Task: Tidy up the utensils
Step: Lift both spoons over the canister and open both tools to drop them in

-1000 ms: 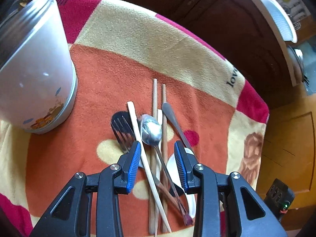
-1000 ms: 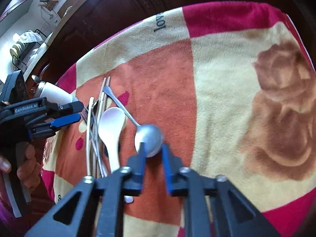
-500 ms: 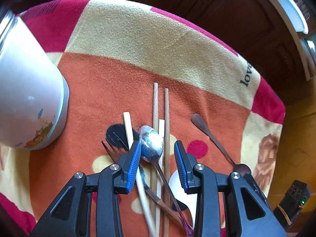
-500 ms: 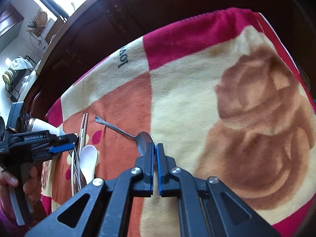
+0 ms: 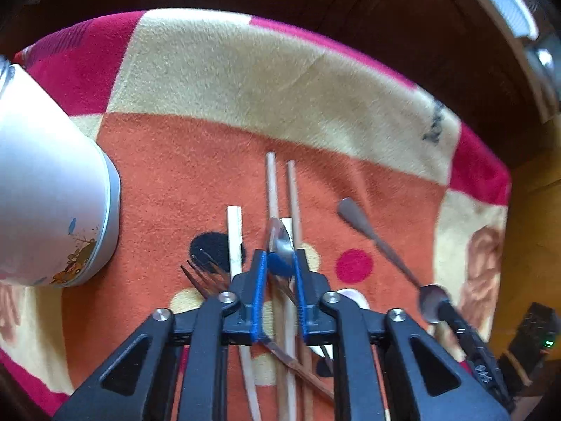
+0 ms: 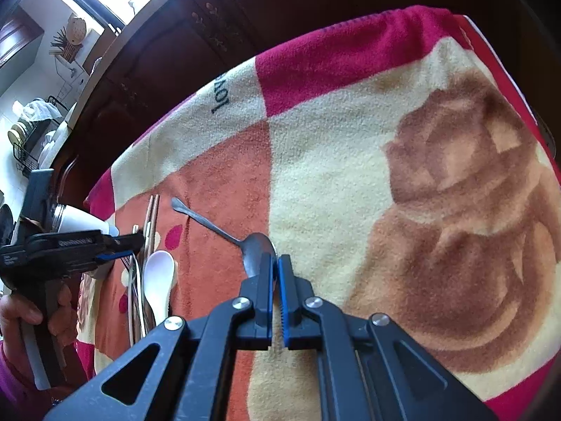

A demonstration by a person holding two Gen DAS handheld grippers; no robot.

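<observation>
My left gripper [image 5: 279, 263] is shut on the bowl of a steel spoon [image 5: 280, 242] that lies in a pile with wooden chopsticks [image 5: 271, 182], a fork [image 5: 203, 277] and a white spoon [image 6: 157, 277]. My right gripper [image 6: 275, 263] is shut on the bowl edge of a second steel spoon [image 6: 257, 251]; its handle points away to the left over the blanket. That spoon also shows in the left wrist view [image 5: 378, 242], with the right gripper at its bowl. A white canister [image 5: 42, 203] stands at the left.
A red, cream and orange blanket [image 6: 350, 147] covers the table. Dark wooden cabinets [image 6: 196, 35] stand behind it. The left gripper and the hand holding it [image 6: 52, 245] show at the left of the right wrist view.
My left gripper has closed onto the spoon bowl in the pile. My right gripper closed on the second spoon and dragged it right, away from the pile.
</observation>
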